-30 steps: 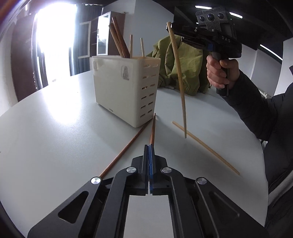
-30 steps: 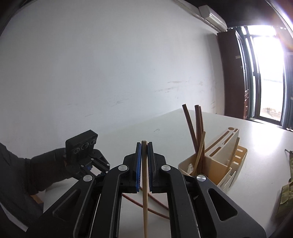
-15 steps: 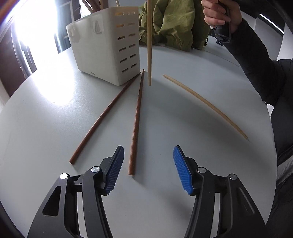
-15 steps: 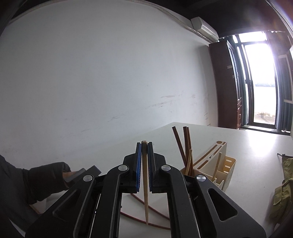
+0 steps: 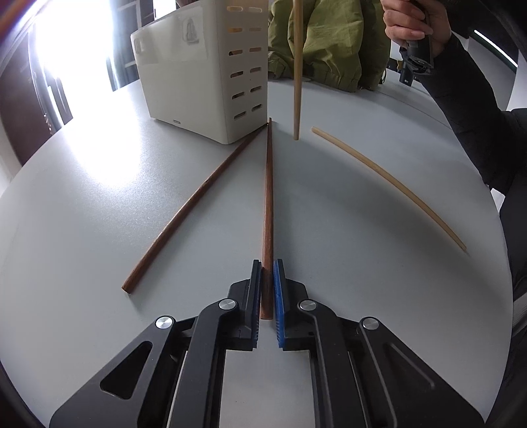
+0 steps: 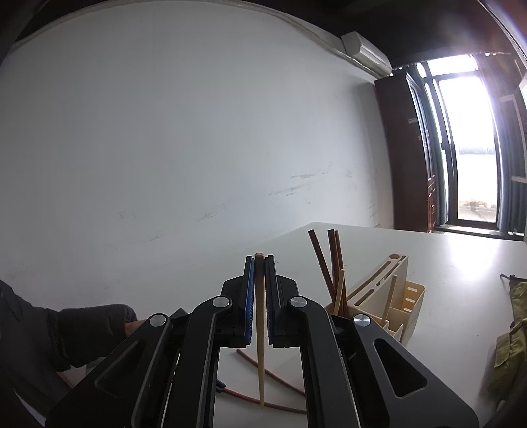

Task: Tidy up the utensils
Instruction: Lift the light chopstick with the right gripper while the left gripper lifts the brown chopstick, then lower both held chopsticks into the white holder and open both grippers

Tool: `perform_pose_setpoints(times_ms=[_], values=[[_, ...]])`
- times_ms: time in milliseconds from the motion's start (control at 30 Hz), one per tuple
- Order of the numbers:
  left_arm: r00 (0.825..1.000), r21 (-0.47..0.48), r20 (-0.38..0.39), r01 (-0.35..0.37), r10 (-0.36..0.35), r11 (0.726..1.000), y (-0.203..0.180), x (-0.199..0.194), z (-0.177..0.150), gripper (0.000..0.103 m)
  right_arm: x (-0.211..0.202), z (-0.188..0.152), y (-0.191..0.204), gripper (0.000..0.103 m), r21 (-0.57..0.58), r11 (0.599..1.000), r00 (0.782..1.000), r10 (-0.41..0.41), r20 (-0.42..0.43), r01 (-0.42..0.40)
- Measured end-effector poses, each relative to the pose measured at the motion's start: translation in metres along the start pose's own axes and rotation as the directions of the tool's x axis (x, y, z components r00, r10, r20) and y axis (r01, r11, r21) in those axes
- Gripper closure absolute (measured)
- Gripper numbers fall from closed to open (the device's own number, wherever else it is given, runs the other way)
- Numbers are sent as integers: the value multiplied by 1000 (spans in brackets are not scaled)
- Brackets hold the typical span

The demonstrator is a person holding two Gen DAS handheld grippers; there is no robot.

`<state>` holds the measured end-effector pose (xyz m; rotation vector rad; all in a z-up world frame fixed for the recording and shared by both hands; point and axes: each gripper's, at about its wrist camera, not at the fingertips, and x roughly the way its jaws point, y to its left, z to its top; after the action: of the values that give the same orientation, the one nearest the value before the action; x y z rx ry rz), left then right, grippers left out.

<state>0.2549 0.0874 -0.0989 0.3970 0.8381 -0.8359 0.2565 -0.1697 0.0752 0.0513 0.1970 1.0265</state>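
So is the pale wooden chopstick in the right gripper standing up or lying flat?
Standing up: the pale wooden chopstick hangs tip-down from the shut right gripper.

Both grippers share one build: matte black linkage arms with triangular cut-outs, each arm pinned by round silver screws (four show on each). The left gripper (image 5: 267, 289) has ribbed pads (image 5: 278, 296), blue on one side and dark on the other; the right gripper (image 6: 260, 296) shows a blue ribbed pad on one finger too. The right hand (image 5: 413, 24) wraps a black handle with a small round fitting at its base. The sleeve (image 5: 467, 98) above it is dark and slightly puffy; the left sleeve (image 6: 89, 332) is equally dark.
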Motion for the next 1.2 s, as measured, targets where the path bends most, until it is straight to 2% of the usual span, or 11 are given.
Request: perform_pose_setpoints(times_ms=[167,367,667,800,967,1100,1200], values=[[992,-23,127,8,-5,1000,-2,-35,10,97,-4,5,0,96,-3,1000,1000,-4,17,4],[975,-16,221,-20,23,1000,-5,-68,26,97,-14,14,2,96,-7,1000,998,-15,59,16],[966,0,251,-64,62,998,-8,-99,34,96,-59,44,0,96,-18,996,978,-86,191,91],[967,15,242,-85,79,996,-12,-111,37,96,-64,46,-2,96,-14,994,973,-101,210,106],[960,23,274,-67,58,997,-20,-126,42,96,-61,41,-1,96,-7,994,973,-101,209,105],[961,54,272,-57,41,997,-29,-136,45,96,-65,42,-2,96,-8,994,970,-107,220,111],[959,56,280,-71,53,996,-30,-139,46,96,-67,44,-4,96,-5,991,963,-126,239,131]])
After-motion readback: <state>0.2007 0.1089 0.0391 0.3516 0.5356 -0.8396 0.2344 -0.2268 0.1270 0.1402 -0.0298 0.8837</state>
